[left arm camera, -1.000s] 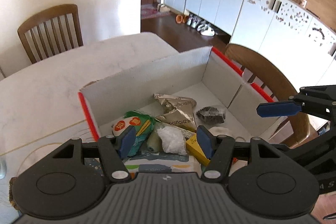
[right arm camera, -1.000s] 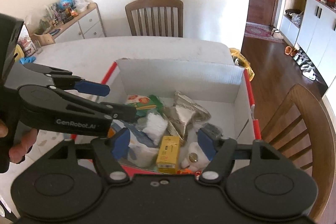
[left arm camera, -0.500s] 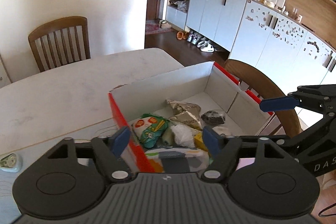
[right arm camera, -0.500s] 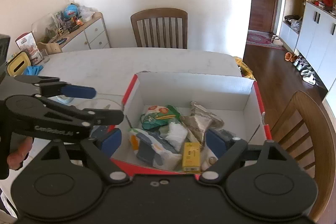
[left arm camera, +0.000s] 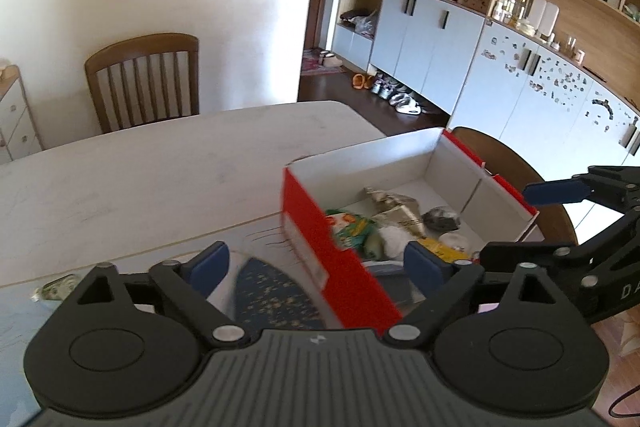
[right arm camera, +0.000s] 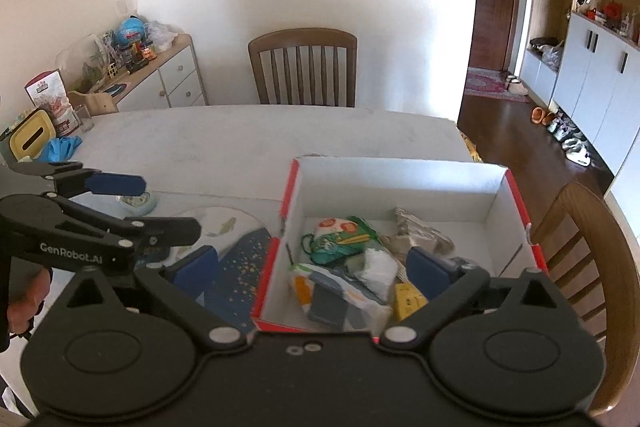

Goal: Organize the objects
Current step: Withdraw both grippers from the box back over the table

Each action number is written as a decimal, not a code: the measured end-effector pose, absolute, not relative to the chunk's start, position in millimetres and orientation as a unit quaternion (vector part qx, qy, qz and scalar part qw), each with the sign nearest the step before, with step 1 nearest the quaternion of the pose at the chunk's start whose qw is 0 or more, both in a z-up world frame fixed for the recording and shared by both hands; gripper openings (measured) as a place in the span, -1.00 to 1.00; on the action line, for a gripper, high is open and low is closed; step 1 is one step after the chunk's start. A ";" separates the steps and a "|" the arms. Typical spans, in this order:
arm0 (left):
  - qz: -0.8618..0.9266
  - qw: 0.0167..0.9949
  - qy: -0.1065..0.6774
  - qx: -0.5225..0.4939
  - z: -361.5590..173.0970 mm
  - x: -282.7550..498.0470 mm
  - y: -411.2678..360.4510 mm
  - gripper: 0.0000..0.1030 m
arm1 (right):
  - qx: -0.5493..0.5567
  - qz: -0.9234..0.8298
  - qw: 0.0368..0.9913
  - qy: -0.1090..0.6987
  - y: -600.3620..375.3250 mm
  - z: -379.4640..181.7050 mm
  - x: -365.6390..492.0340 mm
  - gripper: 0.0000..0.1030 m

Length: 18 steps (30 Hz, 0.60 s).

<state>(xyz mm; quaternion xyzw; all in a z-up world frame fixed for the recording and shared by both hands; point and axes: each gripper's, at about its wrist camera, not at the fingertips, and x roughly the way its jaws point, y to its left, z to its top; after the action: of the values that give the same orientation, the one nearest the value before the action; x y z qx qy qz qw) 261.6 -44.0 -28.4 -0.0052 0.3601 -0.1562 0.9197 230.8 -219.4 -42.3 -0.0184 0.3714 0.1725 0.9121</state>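
Both tools, left (left arm camera: 316, 263) and right (right arm camera: 312, 267), just been opening, now spread, empty. Box (right arm camera: 496, 187) on table (right arm camera: 240, 139), snacks inside. Likely seeking next item; dark mat (right arm camera: 240, 267) beside box.

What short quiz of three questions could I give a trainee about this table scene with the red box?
1. True or false: the red cardboard box stands on the table with no lid on it.
2. Which item lies inside the box? A) the yellow tissue box B) the green snack packet C) the blue glove
3. Fill in: the jaws of the left gripper and the right gripper are both ____, with nothing gripped.

Key: 1 true; 2 B; 3 open. Both pairs of jaws have just been opening, and nothing is pressed between the pads.
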 end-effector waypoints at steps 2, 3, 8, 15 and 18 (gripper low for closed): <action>-0.152 0.921 0.359 -0.010 -28.8 259.1 -30.9 0.94 | -0.016 0.173 0.912 0.371 -210.2 -41.1 230.2 0.94; -0.151 0.921 0.360 -0.013 -29.1 258.0 -23.8 0.94 | -0.017 0.173 0.912 0.371 -204.7 -40.5 229.8 0.94; -0.144 0.921 0.361 -0.025 -30.2 255.3 10.7 0.98 | -0.020 0.176 0.911 0.372 -178.1 -40.0 227.8 0.94; -0.151 0.922 0.354 -0.036 -33.5 251.0 55.2 0.99 | -0.022 0.181 0.909 0.376 -140.5 -43.6 228.3 0.94; -0.147 0.925 0.350 -0.029 -35.0 252.0 71.5 0.99 | -0.022 0.182 0.908 0.378 -127.3 -46.8 229.7 0.94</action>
<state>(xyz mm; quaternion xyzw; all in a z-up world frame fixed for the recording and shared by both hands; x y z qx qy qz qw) 252.0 71.5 -35.0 -0.0289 0.3498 -0.1474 0.9247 229.7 -127.3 -46.8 -0.0224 0.3779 0.1817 0.9076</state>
